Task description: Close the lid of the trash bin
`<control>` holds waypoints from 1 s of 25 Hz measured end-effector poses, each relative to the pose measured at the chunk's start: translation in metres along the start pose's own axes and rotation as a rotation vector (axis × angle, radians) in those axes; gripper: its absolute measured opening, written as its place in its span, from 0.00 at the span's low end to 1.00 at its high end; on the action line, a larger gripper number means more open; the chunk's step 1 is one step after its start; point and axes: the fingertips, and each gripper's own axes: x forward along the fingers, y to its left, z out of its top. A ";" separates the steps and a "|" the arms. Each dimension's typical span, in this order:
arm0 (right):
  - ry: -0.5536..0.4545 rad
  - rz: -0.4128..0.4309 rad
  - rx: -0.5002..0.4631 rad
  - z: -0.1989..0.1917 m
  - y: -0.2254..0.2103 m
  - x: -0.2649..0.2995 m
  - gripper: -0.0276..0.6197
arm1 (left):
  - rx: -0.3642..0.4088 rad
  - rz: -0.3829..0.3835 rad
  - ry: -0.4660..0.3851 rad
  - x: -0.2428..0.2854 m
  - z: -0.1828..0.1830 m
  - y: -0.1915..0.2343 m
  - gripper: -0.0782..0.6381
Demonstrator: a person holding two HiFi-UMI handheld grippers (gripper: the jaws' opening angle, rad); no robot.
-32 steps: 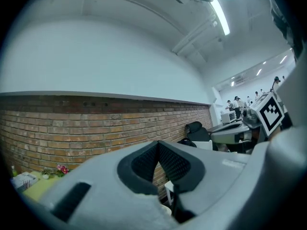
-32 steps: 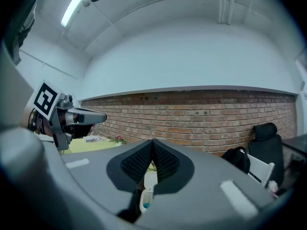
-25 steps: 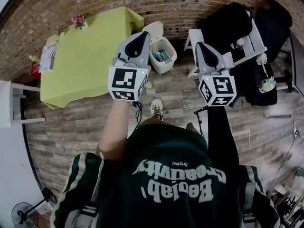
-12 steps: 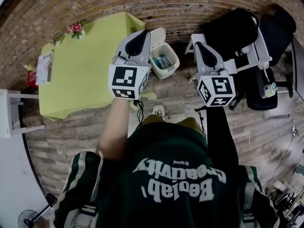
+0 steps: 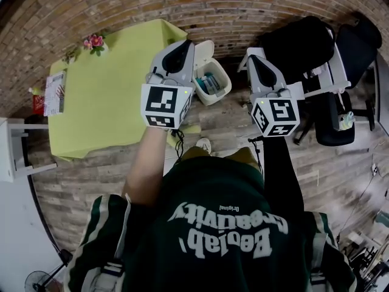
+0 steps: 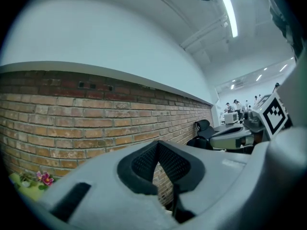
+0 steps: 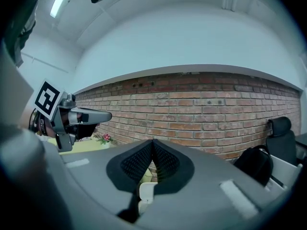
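A small white trash bin (image 5: 214, 85) stands on the wooden floor by the brick wall. Its lid (image 5: 203, 47) is raised and leans back toward the wall, and there is rubbish inside. My left gripper (image 5: 182, 47) is held in the air just left of the bin, empty, its jaws shut. My right gripper (image 5: 253, 61) hangs to the bin's right, also shut and empty. In the right gripper view a white part of the bin (image 7: 146, 193) shows below the closed pads (image 7: 144, 161). The left gripper view shows only its closed pads (image 6: 144, 163) and the wall.
A table with a yellow-green cloth (image 5: 109, 90) stands left of the bin, with flowers (image 5: 93, 41) and a booklet (image 5: 55, 93) on it. Black office chairs (image 5: 301, 41) and a white frame (image 5: 328, 78) crowd the right. A white stool (image 5: 12, 151) is at far left.
The view has shifted a little: bin and table sit slightly lower and further right. Both grippers keep nearly the same place and stay shut. The shoe below the bin is less visible.
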 end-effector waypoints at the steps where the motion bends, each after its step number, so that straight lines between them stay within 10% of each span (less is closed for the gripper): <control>1: 0.004 -0.001 0.002 -0.001 -0.001 0.004 0.06 | -0.009 0.003 -0.003 0.002 -0.001 0.003 0.12; 25: 0.035 0.157 0.015 -0.008 -0.065 0.100 0.04 | -0.026 0.260 0.097 0.072 -0.023 0.046 0.10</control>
